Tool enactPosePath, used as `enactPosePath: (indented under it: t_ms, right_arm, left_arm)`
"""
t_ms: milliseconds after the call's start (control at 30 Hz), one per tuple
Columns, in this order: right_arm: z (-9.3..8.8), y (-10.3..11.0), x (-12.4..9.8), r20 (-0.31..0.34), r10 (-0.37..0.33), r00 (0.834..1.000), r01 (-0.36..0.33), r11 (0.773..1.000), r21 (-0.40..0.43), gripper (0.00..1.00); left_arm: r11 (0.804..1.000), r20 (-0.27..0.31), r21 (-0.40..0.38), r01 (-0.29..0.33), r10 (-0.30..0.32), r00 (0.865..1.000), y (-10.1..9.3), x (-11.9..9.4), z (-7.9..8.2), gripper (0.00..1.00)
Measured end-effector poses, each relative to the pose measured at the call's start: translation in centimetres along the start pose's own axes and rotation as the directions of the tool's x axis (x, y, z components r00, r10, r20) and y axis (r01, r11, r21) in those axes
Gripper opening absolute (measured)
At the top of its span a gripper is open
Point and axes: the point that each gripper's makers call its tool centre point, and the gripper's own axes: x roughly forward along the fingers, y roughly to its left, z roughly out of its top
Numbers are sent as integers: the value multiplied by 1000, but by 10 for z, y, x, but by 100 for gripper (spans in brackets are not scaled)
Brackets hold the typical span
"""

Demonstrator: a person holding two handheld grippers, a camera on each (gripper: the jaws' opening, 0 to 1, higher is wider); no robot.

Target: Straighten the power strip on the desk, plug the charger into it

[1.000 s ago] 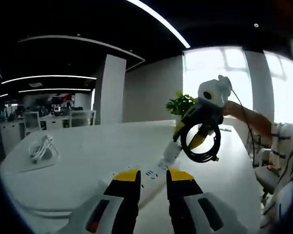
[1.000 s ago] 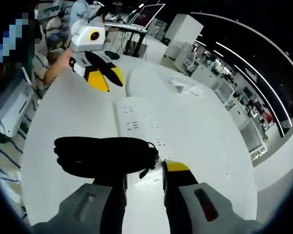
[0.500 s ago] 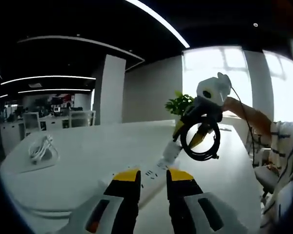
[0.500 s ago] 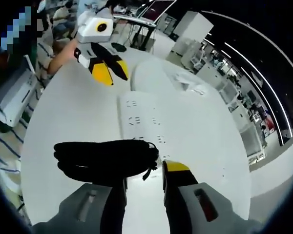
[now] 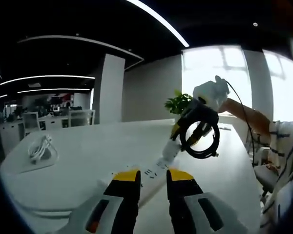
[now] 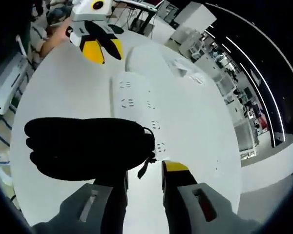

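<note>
Step in hand: carrying the charger to the power strip (image 6: 136,105).
Right gripper (image 6: 144,178): yours, raised over the strip, jaws clamped on the coiled black charger cord (image 6: 85,146).
Left gripper (image 5: 153,179): low over the desk (image 5: 88,156), jaws parted, holding nothing, the strip's near end just past them.
Power strip: lying flat on the desk, sockets up.
Next: you must find the plug; I cannot make it out.

White power strip (image 6: 136,105); seemingly black cable coil (image 6: 85,146)
</note>
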Motion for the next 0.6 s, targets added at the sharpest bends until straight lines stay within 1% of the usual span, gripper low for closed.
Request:
enactPosePath:
  t_ms: [67, 133, 267, 367, 500, 600]
  right_arm:
    - [3, 2, -1, 11, 6, 1000, -6, 1000, 4, 25]
    - [10, 4, -4, 44, 22, 999, -23, 1000, 15, 24]
    - [13, 2, -4, 35, 20, 999, -20, 1000, 4, 25]
    - [14, 4, -1, 37, 38, 999, -38, 999, 1, 25]
    - [14, 3, 5, 59, 63, 996, -66, 997, 42, 28]
    - [13, 5, 8, 59, 72, 996, -74, 996, 43, 28]
  left_arm:
    - [1000, -1, 1, 1, -1, 1000, 0, 0, 0, 22]
    - [1000, -2, 4, 3, -3, 1000, -1, 0, 0, 22]
    - [1000, -6, 5, 2, -2, 1000, -1, 0, -1, 22]
    - [1000, -4, 7, 2, -2, 1000, -1, -1, -1, 22]
    - [1000, -1, 7, 2, -2, 1000, -1, -1, 0, 22]
    - [1000, -1, 9, 4, -4, 1000, -2, -2, 0, 22]
